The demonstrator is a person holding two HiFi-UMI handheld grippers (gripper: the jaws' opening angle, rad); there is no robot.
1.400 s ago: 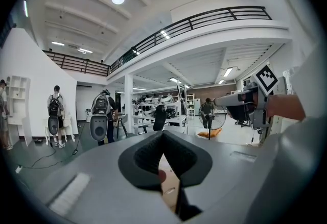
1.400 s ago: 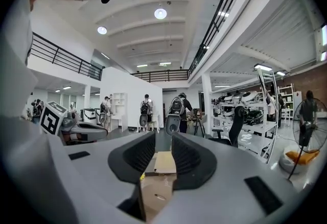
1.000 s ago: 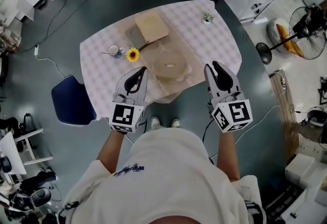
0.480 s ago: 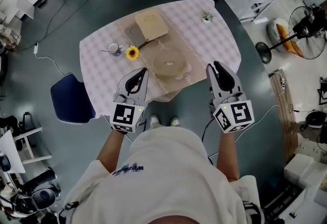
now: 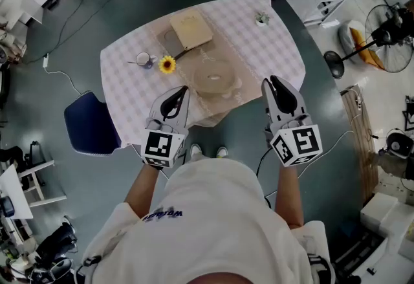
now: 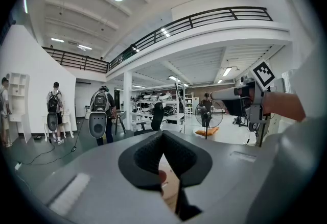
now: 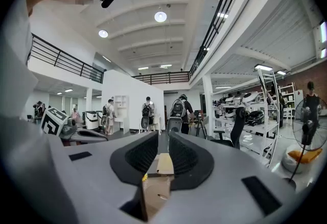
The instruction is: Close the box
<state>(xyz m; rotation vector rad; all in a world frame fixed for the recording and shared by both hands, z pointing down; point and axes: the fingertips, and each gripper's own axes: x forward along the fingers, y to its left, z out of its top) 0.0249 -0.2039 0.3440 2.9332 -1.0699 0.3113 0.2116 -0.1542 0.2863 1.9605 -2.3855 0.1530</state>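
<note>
The box (image 5: 191, 30) lies at the table's far side, a tan square part with a darker flat part (image 5: 169, 46) beside it. Both grippers hover above the table's near edge, well short of the box. My left gripper (image 5: 176, 96) (image 6: 162, 135) has its pads meeting at the tips, with nothing held. My right gripper (image 5: 277, 90) (image 7: 163, 139) keeps a narrow gap between its pads; its jaws are closing on nothing. Through that gap the tan box (image 7: 164, 163) shows far ahead.
On the checked tablecloth (image 5: 272, 50) lie a burlap runner with a round pale dish (image 5: 213, 78), a sunflower (image 5: 167, 66), a cup (image 5: 143, 60) and a small plant (image 5: 261, 18). A blue chair (image 5: 90, 127) stands at the left. People stand farther off in the hall.
Both grippers stay near the table's front edge; the right one has drifted slightly toward me. Nothing on the table has moved.
</note>
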